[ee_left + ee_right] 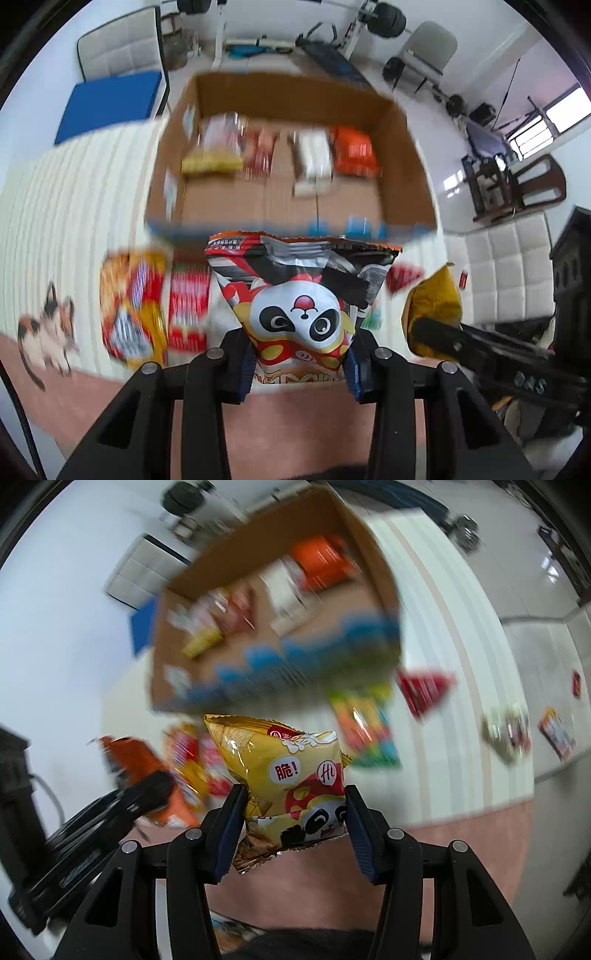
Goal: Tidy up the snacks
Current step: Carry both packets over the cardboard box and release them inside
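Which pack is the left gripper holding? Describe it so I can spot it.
Start at the cardboard box. Just in front of its near wall, the left gripper grips a red pack. Unlike the yellow pack in the right gripper, it has a big panda face.

I log one cream striped mat with cat print, bearing a cardboard box, loose snack packets and a red pack.
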{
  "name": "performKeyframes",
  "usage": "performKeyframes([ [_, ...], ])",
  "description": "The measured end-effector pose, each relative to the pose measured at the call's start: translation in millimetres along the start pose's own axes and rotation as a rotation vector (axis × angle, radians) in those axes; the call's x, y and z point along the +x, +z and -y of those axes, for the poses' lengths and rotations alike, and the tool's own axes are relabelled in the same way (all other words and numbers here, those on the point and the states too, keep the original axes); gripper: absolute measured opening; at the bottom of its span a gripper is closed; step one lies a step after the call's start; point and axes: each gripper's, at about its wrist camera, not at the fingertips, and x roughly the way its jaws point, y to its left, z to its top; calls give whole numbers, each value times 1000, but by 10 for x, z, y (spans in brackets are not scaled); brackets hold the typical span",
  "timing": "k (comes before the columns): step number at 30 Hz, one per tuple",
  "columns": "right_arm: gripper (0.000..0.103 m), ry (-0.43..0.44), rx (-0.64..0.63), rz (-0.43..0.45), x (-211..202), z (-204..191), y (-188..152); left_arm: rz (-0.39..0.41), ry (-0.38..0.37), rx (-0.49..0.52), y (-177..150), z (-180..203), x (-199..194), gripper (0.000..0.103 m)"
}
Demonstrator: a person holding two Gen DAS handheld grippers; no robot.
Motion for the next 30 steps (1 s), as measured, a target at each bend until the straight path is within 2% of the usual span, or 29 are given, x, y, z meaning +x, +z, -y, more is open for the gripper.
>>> performKeyframes([
  [4, 56, -57, -26, 66, -33, -178, 561, -17, 22, 9, 688, -14, 225, 36],
  [9, 56, -131, -20, 25, 291, -129, 1154, -153, 8, -21, 1246, -111, 761, 36],
  [15, 56, -186, -22, -59, 683, 17, 1500, -286, -35, -47, 1441, -40, 1208, 36],
  [21, 57, -172, -43, -150, 894, 64, 1503, -406, -92, -45, 1451, 91, 1484, 37],
  [22, 58, -164, -42, -178, 935, 75, 1494, -415, -101, -46, 1442, 108, 1508, 37],
  [23, 65, -167, -41, -188, 953, 79, 1481, -420, -98, -41, 1435, 122, 1526, 37],
  [24, 81, -178, -39, -192, 966, 87, 1464, -423, -95, -37, 1423, 137, 1532, 39],
  [25, 86, -188, -40, -189, 963, 93, 1453, -417, -97, -36, 1416, 146, 1522, 46],
  [26, 88, -190, -39, -186, 956, 101, 1443, -411, -103, -38, 1411, 151, 1508, 52],
  [28, 88, -195, -32, -182, 920, 118, 1429, -393, -98, -39, 1401, 156, 1446, 74],
  [30, 89, -201, -40, -175, 883, 113, 1432, -363, -70, -31, 1408, 164, 1375, 79],
])
